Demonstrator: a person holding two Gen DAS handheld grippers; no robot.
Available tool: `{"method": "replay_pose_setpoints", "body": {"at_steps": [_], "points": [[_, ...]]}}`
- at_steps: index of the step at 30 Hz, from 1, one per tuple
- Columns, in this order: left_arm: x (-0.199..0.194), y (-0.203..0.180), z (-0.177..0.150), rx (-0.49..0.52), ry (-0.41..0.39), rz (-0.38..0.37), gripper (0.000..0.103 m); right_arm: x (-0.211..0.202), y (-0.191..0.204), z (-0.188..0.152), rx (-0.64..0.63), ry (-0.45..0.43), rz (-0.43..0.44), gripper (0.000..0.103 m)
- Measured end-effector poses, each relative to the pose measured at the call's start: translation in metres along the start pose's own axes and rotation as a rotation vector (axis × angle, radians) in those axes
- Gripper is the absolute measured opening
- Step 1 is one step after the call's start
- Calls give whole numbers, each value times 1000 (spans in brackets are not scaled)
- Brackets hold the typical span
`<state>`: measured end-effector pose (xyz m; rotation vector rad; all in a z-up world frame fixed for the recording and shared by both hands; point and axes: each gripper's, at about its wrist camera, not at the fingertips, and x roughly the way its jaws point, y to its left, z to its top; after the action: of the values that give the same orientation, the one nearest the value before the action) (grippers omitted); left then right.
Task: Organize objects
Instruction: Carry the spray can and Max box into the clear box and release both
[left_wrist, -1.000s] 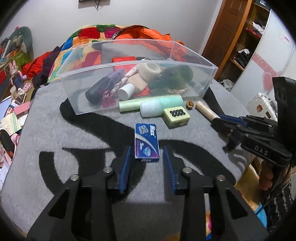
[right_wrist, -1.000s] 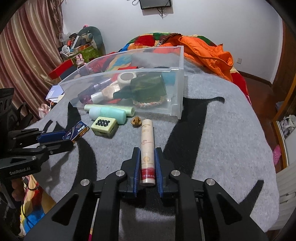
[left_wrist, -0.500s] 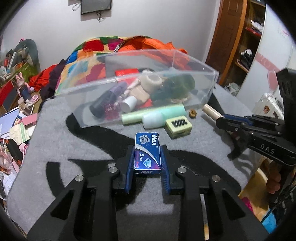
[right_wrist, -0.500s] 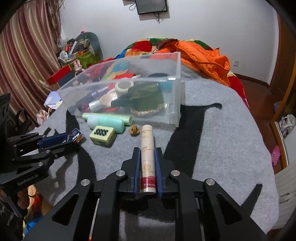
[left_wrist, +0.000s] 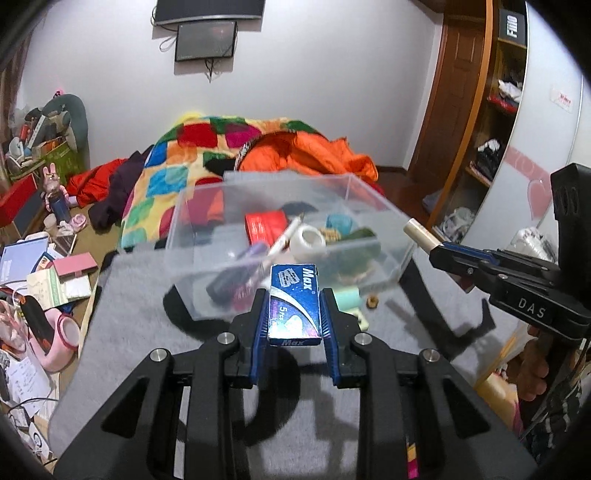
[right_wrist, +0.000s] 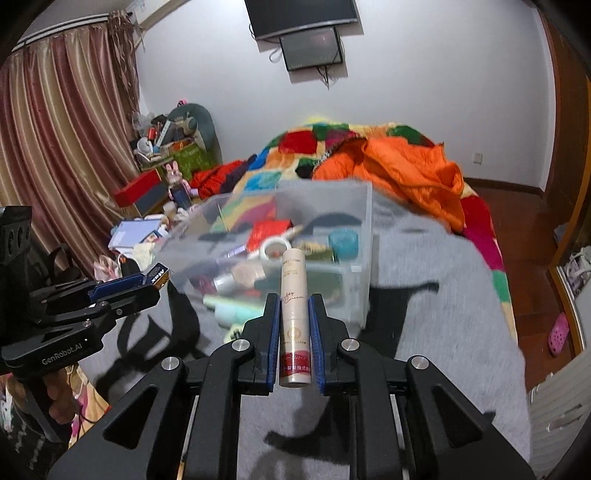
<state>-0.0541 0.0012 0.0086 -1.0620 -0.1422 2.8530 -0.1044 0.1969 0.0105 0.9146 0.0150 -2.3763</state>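
My left gripper (left_wrist: 294, 295) is shut on a blue "Max" box (left_wrist: 294, 306) and holds it in the air in front of the clear plastic bin (left_wrist: 207, 295). My right gripper (right_wrist: 293, 306) is shut on a cream tube (right_wrist: 292, 314), also lifted, pointing at the bin (right_wrist: 364, 258). In the left wrist view the tube's end (left_wrist: 415, 230) sticks out of the right gripper (left_wrist: 439, 251) beside the bin's right wall. The bin holds a red packet (left_wrist: 264, 225), a tape roll (left_wrist: 307, 242), a purple bottle (left_wrist: 236, 273) and other items.
A mint tube (left_wrist: 347, 299), a small brown piece (left_wrist: 371, 301) and a green block (left_wrist: 364, 321) lie on the grey blanket (left_wrist: 129, 314) before the bin. A colourful quilt (right_wrist: 321, 147) and orange jacket (right_wrist: 410, 173) lie behind. Clutter covers the floor at left (left_wrist: 40, 273).
My left gripper closed on the blue box and lifted it off the blanket. My right gripper lifted the cream tube. Both rose toward the bin.
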Motion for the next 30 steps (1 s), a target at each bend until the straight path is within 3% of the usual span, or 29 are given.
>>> {"method": "replay_pose_setpoints", "body": {"at_steps": [8,15,30], "points": [[-5,3,29,-1,-63,5,27,0,5,34,-24,-60,5,14],[8,13,49,-19,-66,-5,27,15,6,57,-28,-68,17,14],[57,28,53,-73,18,-27,27,78,4,64,-20,39,4,14]]}}
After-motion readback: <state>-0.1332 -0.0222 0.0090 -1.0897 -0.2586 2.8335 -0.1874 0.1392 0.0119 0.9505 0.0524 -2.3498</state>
